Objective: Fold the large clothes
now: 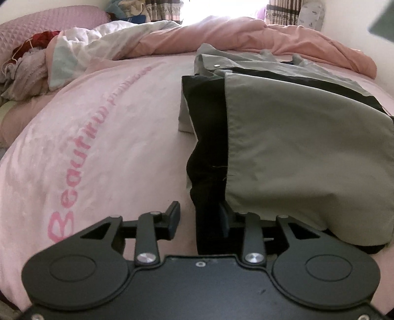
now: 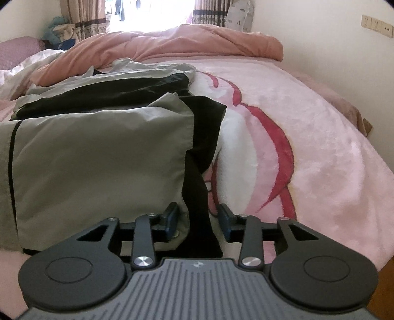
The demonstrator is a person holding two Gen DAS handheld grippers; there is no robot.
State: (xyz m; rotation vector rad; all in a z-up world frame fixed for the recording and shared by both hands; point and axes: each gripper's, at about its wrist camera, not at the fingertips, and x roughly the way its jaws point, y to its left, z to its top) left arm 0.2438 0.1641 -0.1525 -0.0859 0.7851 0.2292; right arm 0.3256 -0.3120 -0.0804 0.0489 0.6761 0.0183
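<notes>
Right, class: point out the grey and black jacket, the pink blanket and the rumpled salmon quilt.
Grey and black jacket [image 1: 295,147]: left wrist view, on its grey top panel.
Pink blanket [image 1: 110,137]: left wrist view, on the bare plush beside the pink lettering.
Salmon quilt [image 2: 197,41]: right wrist view, on its bunched ridge.

Pink blanket [image 1: 103,137], crumpled quilt [image 2: 197,41], curtains [image 2: 209,14]

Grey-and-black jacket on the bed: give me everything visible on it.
The jacket is thin, woven-looking grey fabric with black panels and a metal snap near its far end. It lies folded in layers on the pink blanket, a grey panel on top, black edges showing along both sides. The left gripper and right gripper each straddle a black near edge with jaws apart, pads not pressing.
</notes>
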